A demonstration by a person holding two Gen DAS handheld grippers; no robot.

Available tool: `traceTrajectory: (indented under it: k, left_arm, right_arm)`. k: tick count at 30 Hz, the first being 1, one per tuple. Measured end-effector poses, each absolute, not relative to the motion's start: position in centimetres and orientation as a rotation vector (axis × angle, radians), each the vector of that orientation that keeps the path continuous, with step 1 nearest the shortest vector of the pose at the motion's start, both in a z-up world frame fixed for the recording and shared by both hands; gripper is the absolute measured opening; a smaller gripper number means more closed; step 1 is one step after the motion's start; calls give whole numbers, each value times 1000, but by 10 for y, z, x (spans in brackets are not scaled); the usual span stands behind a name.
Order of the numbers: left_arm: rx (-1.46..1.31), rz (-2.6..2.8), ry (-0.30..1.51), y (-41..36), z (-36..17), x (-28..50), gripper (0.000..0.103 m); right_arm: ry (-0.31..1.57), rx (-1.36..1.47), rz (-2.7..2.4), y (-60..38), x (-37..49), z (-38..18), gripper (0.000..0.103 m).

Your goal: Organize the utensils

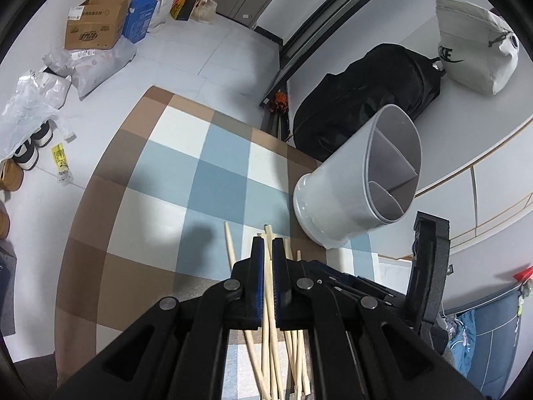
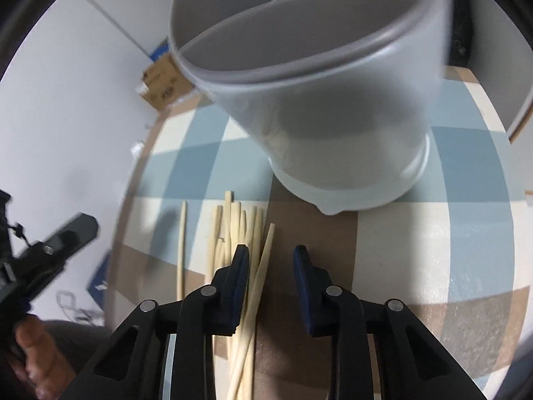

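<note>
Checked tablecloth point(image 1: 160, 180) covers the table. White divided holder point(image 1: 359, 180) stands upright at the far right, compartments empty. Loose chopsticks point(image 2: 233, 233) lie heaped before it. Left gripper point(image 1: 268, 250) pinches one chopstick. Right gripper point(image 2: 271, 260) is part-spread, one stick between the jaws, unclamped. Recommendation: centre on that single stick, clear of its neighbours, before clamping.

Few markings can be read. Part of a black Nike wordmark, the letters "KE" above a swoosh, is seen on the pale drawstring bag point(image 1: 473, 46) at the upper right of the left wrist view. Printed Chinese characters are carried by the brown cardboard box point(image 1: 93, 26) and by the blue box point(image 1: 140, 13) behind it, but they are too small to be made out. A white shipping label is stuck on the brown box, unreadable.
</note>
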State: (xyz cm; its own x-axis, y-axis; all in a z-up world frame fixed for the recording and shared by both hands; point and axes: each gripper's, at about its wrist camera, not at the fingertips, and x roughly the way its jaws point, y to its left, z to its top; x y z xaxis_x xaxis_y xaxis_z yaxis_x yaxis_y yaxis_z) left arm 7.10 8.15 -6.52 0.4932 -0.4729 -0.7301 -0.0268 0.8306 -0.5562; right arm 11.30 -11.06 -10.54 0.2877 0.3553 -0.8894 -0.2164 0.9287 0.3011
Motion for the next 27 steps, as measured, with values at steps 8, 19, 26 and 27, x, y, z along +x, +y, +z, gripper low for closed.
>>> traceTrajectory:
  k: [8,19,26,27]
  left_arm:
    - [-504,-224,1093,88,-76,77,6]
    - [-310,-124,1156,67,-95,82,50]
    - [-271,-51,1249,58,-115,103,49]
    - [-252,-39,1241,56,-114,103,49]
  right_arm:
    - [1222,41,335,-102,112,-109,4]
    - [1062,132,351,-139,96,-67,4]
    - [897,206,350,-187,69,-20,4]
    - [872,218,348,-194,65,-14,4]
